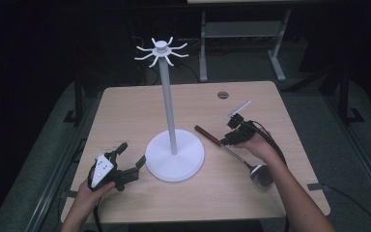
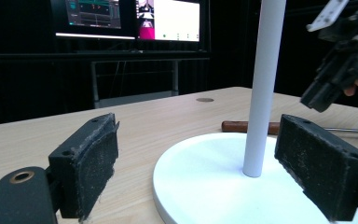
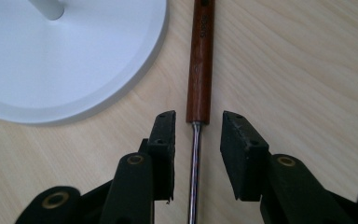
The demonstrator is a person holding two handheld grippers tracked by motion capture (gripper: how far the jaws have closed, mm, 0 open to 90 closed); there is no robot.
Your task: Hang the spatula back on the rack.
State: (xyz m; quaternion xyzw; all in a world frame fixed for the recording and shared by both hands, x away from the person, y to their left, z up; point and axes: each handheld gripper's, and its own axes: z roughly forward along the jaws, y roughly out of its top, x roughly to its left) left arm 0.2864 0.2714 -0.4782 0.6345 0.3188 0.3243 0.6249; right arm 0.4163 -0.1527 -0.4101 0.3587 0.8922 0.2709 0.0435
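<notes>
The ladle (image 1: pixel 232 151) lies flat on the table (image 1: pixel 251 96), right of the white stand (image 1: pixel 174 154), wooden handle pointing far-left, bowl near-right. The right gripper (image 3: pixel 196 140) straddles its shaft, jaws narrowly apart, not touching. The left gripper (image 1: pixel 128 157) gapes wide by the stand's base.

Two black tools, left tool (image 1: pixel 128 158) and right tool (image 1: pixel 228 138), gritty pads, brass rivets, grey three-cornered plates, trailing black cables.

White hook stand (image 1: pixel 174 153) upright mid-table. Ladle (image 1: pixel 232 151) flat on table right of its base: brown wooden handle, metal shaft, bowl near side.
</notes>
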